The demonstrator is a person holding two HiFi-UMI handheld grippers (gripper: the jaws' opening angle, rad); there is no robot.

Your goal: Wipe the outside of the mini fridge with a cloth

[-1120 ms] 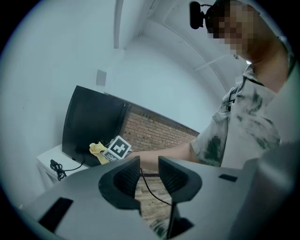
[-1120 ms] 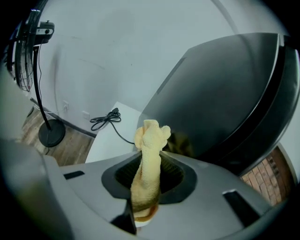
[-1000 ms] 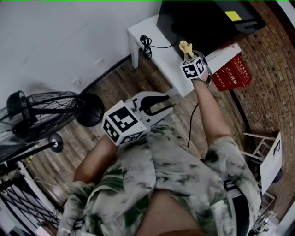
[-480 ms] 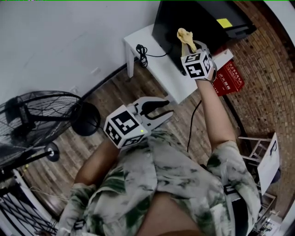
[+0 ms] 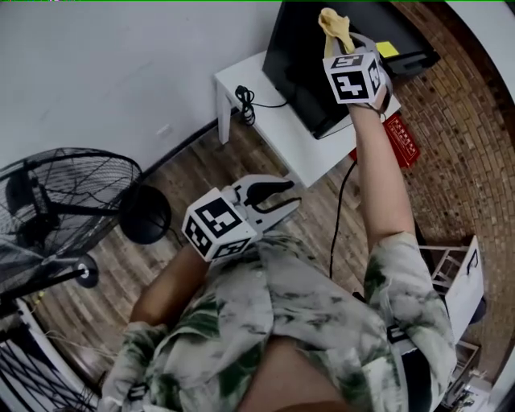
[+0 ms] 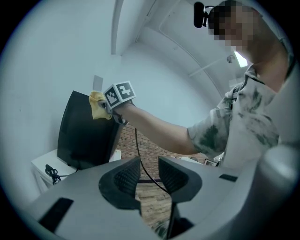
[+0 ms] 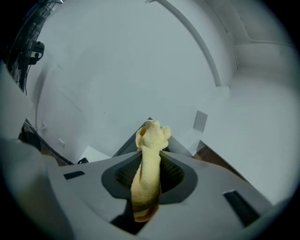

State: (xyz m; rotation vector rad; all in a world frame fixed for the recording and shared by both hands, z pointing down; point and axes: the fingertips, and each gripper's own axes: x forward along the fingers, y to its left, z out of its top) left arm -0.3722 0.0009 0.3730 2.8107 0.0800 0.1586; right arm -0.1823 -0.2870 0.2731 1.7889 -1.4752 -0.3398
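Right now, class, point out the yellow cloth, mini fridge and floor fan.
yellow cloth [image 7: 147, 164]: right gripper view, the stretch pinched between the jaws.
mini fridge [image 5: 302, 76]: head view, its black side face.
floor fan [image 5: 80, 173]: head view, its wire cage.

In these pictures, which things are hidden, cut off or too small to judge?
1. Contact between cloth and mini fridge: in the head view the right gripper overlaps it; in the right gripper view the jaws cover most of it.
2. Mini fridge top: head view, cut by the upper edge.
3. Red box print: too small, partly behind the arm.
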